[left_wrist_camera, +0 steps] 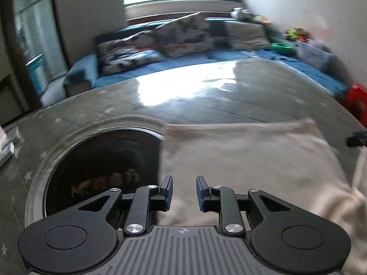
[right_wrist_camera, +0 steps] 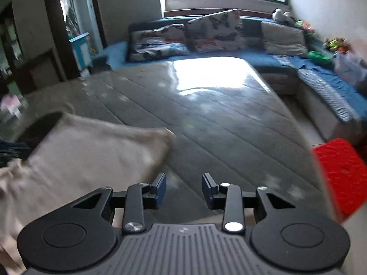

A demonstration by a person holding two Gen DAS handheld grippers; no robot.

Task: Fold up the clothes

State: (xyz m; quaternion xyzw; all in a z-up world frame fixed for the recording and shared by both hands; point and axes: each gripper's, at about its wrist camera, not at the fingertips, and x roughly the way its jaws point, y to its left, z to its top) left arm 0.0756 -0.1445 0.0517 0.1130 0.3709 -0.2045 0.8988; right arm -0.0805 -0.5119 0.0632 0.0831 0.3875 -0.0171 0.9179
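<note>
A beige garment (left_wrist_camera: 252, 160) lies flat on the grey glossy table (left_wrist_camera: 206, 100). Its left edge covers part of a round black inset (left_wrist_camera: 103, 167) in the table. My left gripper (left_wrist_camera: 184, 193) is open and empty, held over the garment's near left part. In the right wrist view the same garment (right_wrist_camera: 91, 158) lies at the left. My right gripper (right_wrist_camera: 184, 191) is open and empty, over bare table (right_wrist_camera: 229, 126) just right of the garment's right edge. The other gripper's tip (left_wrist_camera: 356, 138) shows at the right edge of the left wrist view.
A blue sofa (right_wrist_camera: 229, 52) with patterned cushions (right_wrist_camera: 213, 32) runs behind and to the right of the table. A red stool (right_wrist_camera: 341, 174) stands at the table's right side. Boxes (left_wrist_camera: 8, 142) lie on the table's left edge. A doorway (right_wrist_camera: 75, 23) is at far left.
</note>
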